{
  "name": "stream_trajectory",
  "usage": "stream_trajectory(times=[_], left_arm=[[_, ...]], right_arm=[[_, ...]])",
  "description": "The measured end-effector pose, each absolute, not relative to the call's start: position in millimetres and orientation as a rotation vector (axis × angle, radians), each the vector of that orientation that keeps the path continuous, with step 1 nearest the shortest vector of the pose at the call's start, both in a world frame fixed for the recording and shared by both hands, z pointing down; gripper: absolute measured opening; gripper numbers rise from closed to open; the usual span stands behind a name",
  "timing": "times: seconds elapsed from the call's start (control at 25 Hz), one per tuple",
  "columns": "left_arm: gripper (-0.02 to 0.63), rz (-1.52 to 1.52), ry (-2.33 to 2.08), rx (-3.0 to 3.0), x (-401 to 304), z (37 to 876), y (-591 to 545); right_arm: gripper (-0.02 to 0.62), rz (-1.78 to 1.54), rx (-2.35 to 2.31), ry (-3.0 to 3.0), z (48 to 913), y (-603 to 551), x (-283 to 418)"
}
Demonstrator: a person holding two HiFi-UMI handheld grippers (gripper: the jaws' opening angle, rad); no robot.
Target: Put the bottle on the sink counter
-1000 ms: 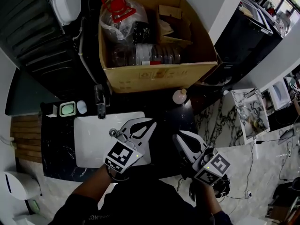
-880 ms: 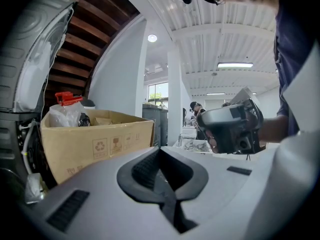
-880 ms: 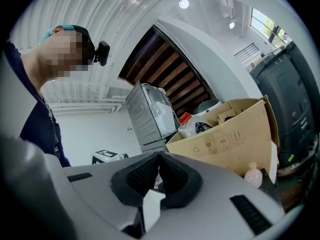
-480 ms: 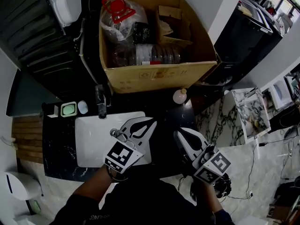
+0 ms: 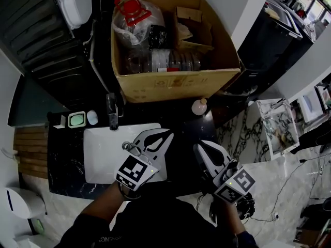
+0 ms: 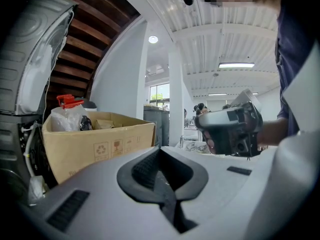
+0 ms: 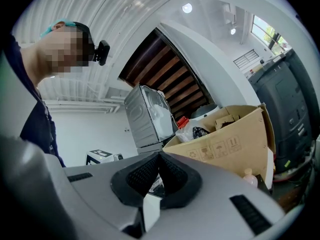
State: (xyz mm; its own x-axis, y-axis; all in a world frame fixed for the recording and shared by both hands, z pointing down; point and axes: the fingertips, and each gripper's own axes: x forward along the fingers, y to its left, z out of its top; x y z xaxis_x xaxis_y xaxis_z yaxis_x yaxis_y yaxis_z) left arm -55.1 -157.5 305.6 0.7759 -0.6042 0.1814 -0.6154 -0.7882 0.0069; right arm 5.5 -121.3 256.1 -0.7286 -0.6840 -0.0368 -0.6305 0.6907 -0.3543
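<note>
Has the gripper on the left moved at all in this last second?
No. The left gripper stays over the white sink's front right corner.

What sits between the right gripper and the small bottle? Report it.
Only bare dark counter, per the head view, separates right gripper from small bottle.

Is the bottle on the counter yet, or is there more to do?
Looks done: a small bottle stands on the dark counter beside the sink, in front of the box. In hand: nothing; the left gripper and right gripper are both shut and empty. Left: probably nothing, unless a bottle in the box is meant.
</note>
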Motion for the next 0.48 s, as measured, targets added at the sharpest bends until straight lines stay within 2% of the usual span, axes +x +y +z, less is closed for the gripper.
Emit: stream_trajectory(times=[0.48], left_arm=[[0.008, 0.265, -1.023, 2.868, -56.4, 311.2, -158.0]], right_arm=[[0.026, -0.496, -1.062, 2.742, 260.3, -119.3, 7.9]])
